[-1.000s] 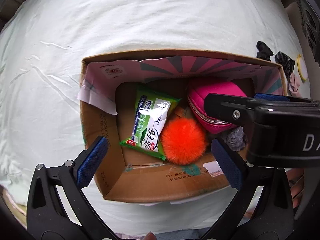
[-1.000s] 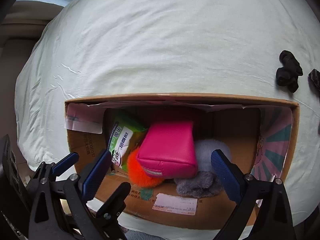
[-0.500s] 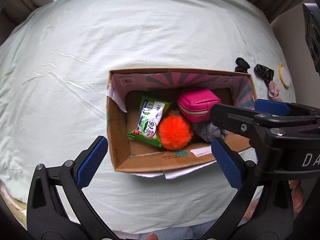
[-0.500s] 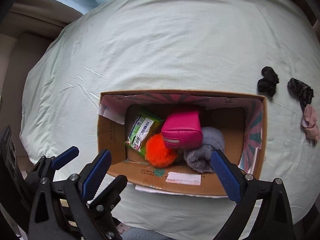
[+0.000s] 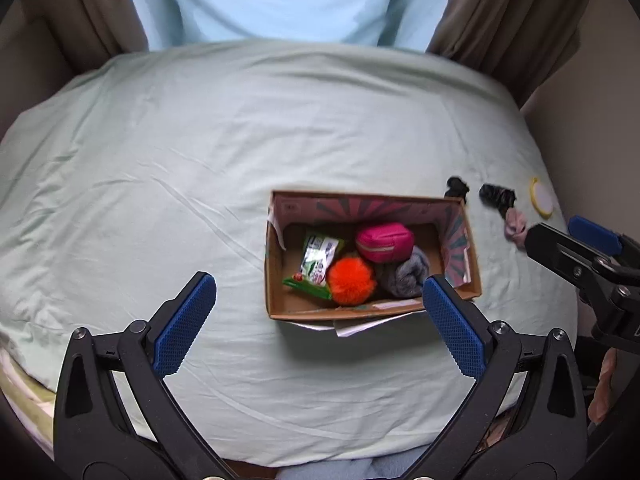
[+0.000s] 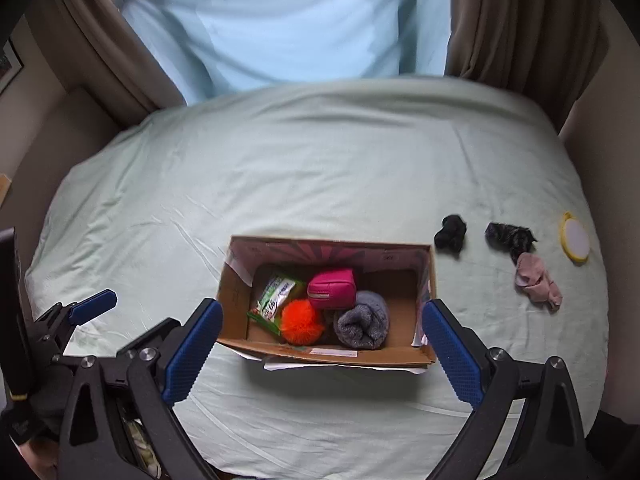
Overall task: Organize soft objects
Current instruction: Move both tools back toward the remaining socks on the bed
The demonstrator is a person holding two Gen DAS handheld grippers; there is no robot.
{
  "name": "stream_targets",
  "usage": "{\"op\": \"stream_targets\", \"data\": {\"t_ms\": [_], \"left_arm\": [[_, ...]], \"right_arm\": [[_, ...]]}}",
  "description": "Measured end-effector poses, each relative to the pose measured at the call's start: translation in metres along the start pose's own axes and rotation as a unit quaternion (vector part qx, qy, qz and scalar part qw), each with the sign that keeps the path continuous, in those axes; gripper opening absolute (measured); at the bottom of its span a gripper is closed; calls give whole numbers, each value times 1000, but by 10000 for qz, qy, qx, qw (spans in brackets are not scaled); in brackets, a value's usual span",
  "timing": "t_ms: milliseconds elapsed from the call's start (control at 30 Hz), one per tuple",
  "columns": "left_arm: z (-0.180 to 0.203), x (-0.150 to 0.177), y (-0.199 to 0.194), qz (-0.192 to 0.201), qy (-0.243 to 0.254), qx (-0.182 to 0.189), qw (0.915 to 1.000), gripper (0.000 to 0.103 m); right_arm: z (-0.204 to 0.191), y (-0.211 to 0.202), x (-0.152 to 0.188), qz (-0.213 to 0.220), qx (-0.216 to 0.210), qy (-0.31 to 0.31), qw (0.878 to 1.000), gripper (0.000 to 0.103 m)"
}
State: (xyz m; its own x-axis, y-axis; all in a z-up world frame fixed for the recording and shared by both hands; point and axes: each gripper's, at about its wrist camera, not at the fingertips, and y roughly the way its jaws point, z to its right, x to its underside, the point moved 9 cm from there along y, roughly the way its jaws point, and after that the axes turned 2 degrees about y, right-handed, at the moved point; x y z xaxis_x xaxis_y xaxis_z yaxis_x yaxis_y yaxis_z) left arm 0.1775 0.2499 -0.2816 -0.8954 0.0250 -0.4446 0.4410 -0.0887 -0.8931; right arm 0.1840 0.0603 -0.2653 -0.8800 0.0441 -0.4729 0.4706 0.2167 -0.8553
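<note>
Both tools are held high above the bed, empty. The left gripper point(image 5: 318, 322) is seen with its blue pads spread wide, nothing between them; the right gripper point(image 6: 322, 354) is likewise spread and unloaded.

The cardboard box point(image 6: 400, 354) rests on the pale green sheet point(image 6: 280, 176), near the middle. Inside it are lodged a green wipes packet point(image 6: 274, 296) at the left, an orange pom-pom point(image 6: 302, 322) touching it, a pink zip pouch point(image 6: 332, 288) behind, and a rolled grey sock point(image 6: 362, 320) at the right.

Outstanding items lie on the sheet to the right of the box: a black scrunchie point(image 6: 451, 234) just beside the far right corner, a dark patterned scrunchie point(image 6: 508, 236) further right, a pink scrunchie point(image 6: 536, 282) touching it on the near side, and a yellow-rimmed round pad point(image 6: 575, 242) at the far right.

The step in hand is judged to be the fetching of the next loose piece. The right tool is better placed; the black scrunchie should be approached from above, pads straddling it, and the sheet should not be pinched with it.

Compared with a second ago, both cameras have been drawn back and up: the box, formerly filling the view, is now small, and the curtains point(image 6: 520, 20) have come into sight. The box contents are unchanged.
</note>
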Motion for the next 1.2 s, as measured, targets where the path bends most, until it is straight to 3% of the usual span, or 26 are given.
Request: {"op": "stream_targets", "data": {"t_ms": [233,367,567,933,1200], "left_arm": [[8,-6,-64,785,106,42,9968,103],[21,-7,-89,1134,124,87,9934,103],[60,-9,-102,1310,152,247,9910,103],[194,-15,-106,1438,261,398,9885,103],[312,-16,-63,1273,370,360,9905,103]], "right_arm": [[13,-70,4,935,449,30,9946,99],[28,-101,9,1276,494,124,9905,99],[69,-139,10,1721,622,328,9826,99],[193,-180,9,2001,687,378,9766,99],[311,-171,-6,1982,684,335,9772,99]]}}
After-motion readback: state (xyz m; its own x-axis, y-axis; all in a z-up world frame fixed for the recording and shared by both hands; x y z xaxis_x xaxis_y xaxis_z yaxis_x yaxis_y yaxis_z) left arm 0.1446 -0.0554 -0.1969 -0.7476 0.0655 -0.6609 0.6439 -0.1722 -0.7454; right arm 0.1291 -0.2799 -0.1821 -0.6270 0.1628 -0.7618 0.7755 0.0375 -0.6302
